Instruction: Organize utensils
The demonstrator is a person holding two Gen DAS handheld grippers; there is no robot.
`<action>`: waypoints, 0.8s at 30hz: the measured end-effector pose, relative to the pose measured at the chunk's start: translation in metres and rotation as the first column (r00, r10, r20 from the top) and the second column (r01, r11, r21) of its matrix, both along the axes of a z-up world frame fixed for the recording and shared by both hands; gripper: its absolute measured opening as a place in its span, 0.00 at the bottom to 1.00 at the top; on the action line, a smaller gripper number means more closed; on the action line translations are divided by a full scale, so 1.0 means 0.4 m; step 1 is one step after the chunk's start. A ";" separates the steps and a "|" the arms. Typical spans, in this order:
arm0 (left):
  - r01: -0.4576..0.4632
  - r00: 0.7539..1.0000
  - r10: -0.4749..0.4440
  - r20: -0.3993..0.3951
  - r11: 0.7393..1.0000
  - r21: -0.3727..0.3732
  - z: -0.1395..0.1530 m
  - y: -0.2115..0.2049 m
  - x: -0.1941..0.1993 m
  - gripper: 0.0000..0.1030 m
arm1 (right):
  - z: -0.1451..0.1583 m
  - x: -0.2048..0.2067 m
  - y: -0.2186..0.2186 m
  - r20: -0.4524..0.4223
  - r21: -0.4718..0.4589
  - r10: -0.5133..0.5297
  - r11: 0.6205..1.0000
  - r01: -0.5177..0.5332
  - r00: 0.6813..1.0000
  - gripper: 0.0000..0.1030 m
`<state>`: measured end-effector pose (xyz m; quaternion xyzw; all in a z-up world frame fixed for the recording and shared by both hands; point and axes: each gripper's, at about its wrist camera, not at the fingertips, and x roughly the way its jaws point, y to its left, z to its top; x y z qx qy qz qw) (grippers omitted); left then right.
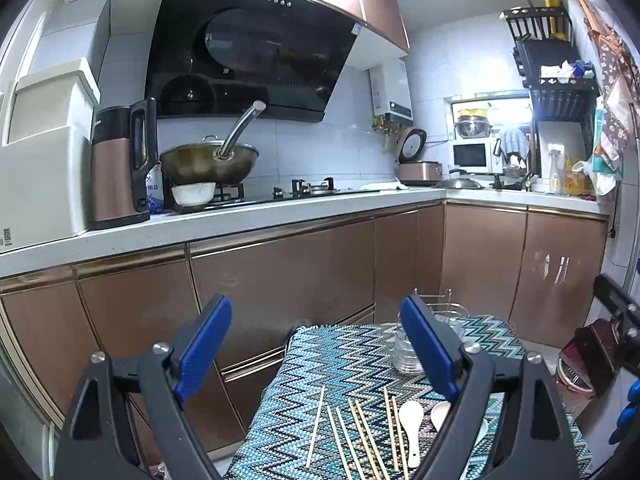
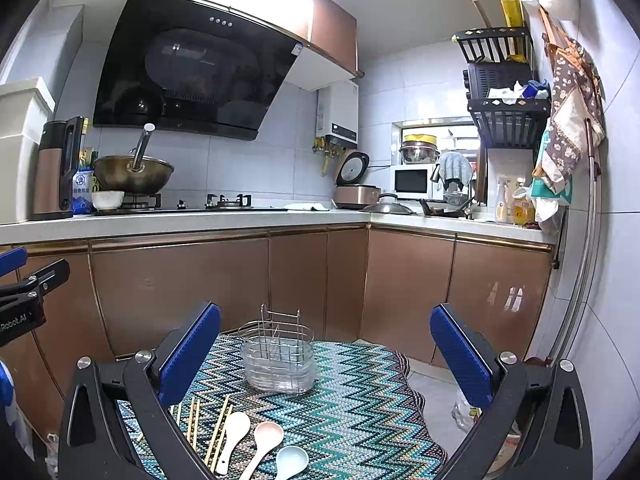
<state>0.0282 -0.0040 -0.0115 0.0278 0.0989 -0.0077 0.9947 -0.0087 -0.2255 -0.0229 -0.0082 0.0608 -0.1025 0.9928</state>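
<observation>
On the zigzag-patterned tablecloth (image 2: 360, 400) stands a clear utensil holder (image 2: 280, 360) with a wire frame, upright and holding nothing that I can see. Several wooden chopsticks (image 1: 360, 432) lie loose at the near edge. Beside them lie a white spoon (image 2: 234, 432), a pink spoon (image 2: 266, 438) and a light blue spoon (image 2: 290, 460). My left gripper (image 1: 316, 348) hovers open above the chopsticks, and its right finger partly hides the holder (image 1: 404, 354). My right gripper (image 2: 326, 354) is open above the spoons, in line with the holder, with nothing between its fingers.
Brown cabinets (image 2: 200, 288) and a white counter (image 2: 200, 220) run behind the table. On the counter stand a wok (image 2: 134, 178), a kettle (image 2: 58, 168), a rice cooker (image 2: 356, 192) and a microwave (image 2: 414, 182). Open floor (image 2: 432, 396) lies right of the table.
</observation>
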 end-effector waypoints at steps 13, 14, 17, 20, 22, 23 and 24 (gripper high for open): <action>0.031 0.975 -0.037 -0.218 0.999 -0.032 -0.080 0.054 0.157 0.84 | -0.052 0.101 -0.059 -0.085 0.023 0.098 0.995 -0.097 0.991 1.00; 0.056 0.963 -0.070 -0.261 0.996 -0.064 -0.099 0.062 0.179 0.84 | -0.067 0.117 -0.066 -0.108 0.037 0.121 0.992 -0.117 0.987 1.00; 0.101 0.923 -0.140 -0.359 0.987 -0.125 -0.148 0.071 0.233 0.83 | -0.119 0.169 -0.092 -0.193 0.091 0.193 0.980 -0.178 0.962 0.90; 0.128 0.869 -0.197 -0.453 0.976 -0.178 -0.201 0.071 0.295 0.82 | -0.184 0.226 -0.122 -0.280 0.166 0.259 0.962 -0.219 0.924 0.76; 0.142 0.826 -0.238 -0.511 0.965 -0.219 -0.236 0.071 0.336 0.81 | -0.232 0.267 -0.138 -0.338 0.207 0.300 0.948 -0.241 0.892 0.62; 0.146 0.803 -0.257 -0.538 0.960 -0.239 -0.254 0.068 0.358 0.75 | -0.251 0.283 -0.143 -0.358 0.228 0.323 0.940 -0.253 0.876 0.58; 0.148 0.771 -0.278 -0.573 0.954 -0.262 -0.280 0.063 0.387 0.71 | -0.273 0.301 -0.148 -0.380 0.255 0.352 0.929 -0.269 0.855 0.51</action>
